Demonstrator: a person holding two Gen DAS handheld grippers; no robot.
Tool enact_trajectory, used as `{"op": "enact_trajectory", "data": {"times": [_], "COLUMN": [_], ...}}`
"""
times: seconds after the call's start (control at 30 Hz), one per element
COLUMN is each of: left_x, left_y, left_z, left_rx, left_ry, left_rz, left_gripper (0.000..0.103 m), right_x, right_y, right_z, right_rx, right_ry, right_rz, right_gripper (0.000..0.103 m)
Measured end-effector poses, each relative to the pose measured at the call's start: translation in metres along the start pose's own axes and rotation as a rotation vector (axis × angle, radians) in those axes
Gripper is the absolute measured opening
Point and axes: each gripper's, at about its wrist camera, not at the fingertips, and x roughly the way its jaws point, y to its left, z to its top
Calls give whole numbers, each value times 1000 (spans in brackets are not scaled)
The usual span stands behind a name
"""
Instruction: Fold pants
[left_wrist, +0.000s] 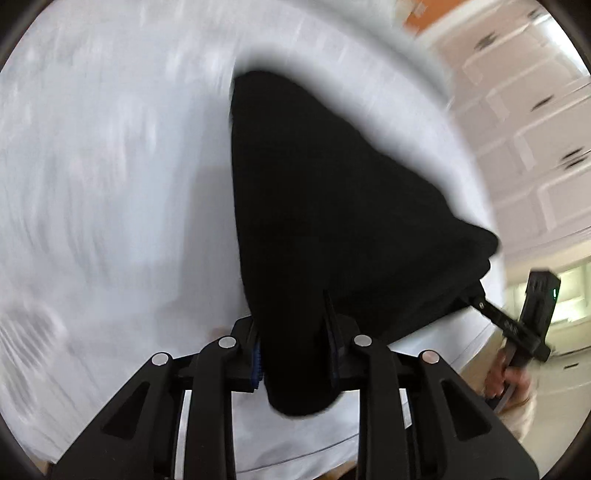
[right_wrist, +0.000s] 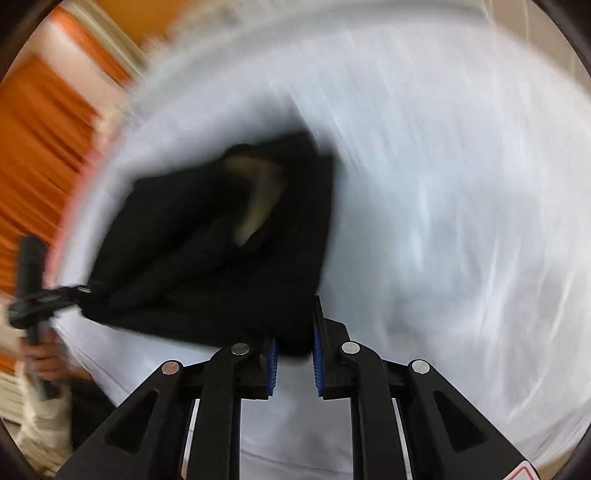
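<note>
The black pants (left_wrist: 325, 221) hang lifted above a white sheet (left_wrist: 110, 166), stretched between both grippers. My left gripper (left_wrist: 295, 350) is shut on a thick fold of the pants at one corner. My right gripper (right_wrist: 295, 354) is shut on the other corner of the pants (right_wrist: 221, 258). The right gripper also shows in the left wrist view (left_wrist: 480, 295), clamped on the fabric's edge, and the left gripper shows in the right wrist view (right_wrist: 79, 291). A tan patch (right_wrist: 258, 199) shows on the pants, too blurred to identify. Both views are motion-blurred.
The white sheet (right_wrist: 461, 203) covers a bed-like surface under the pants. Orange curtains (right_wrist: 44, 129) hang beyond its left edge. White panelled cabinets (left_wrist: 524, 129) stand beyond its right edge. The person's hands (left_wrist: 511, 380) hold the gripper handles.
</note>
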Motion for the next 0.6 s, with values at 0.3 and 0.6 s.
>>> {"op": "enact_trajectory", "data": {"times": [0.3,0.6], "left_x": [-79,-36], "left_y": [-17,-91], "left_z": [0,16], "left_rx": [34,236], "left_ry": [-326,-355], "left_rz": [87,335], "left_gripper": [58,79], "right_x": [-67,9], "right_y": [20,43], "right_z": [20,76], "right_rx": [7,-47], "right_ry": [-252,-110], "right_rz": [-6,-92], "right_gripper": [56,52]}}
